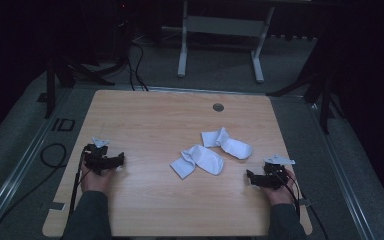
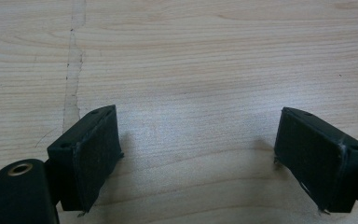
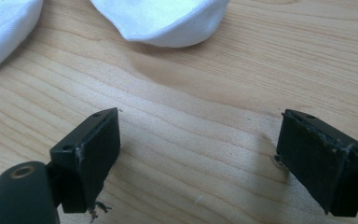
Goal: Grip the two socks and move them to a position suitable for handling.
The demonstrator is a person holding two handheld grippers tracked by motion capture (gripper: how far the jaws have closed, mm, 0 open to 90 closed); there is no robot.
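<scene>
Two white socks lie near the middle of the wooden table point(image 1: 145, 120): one sock point(image 1: 198, 160) nearer the front, the other sock point(image 1: 227, 143) just behind it to the right, their ends touching. My left gripper point(image 1: 120, 160) rests at the left side, open, with bare wood between its jaws. My right gripper point(image 1: 250, 176) rests at the right front, open and holding nothing, a short way right of the socks. In the right gripper view one sock's rounded end point(image 3: 163, 18) lies ahead of the jaws and part of the other sock point(image 3: 4, 32) sits at the upper left.
A round grommet point(image 1: 218, 107) is set in the table's far side. A white desk frame point(image 1: 220, 35) stands on the floor beyond the table. Black cables point(image 1: 55, 155) trail off the left edge. Dark stands flank both sides.
</scene>
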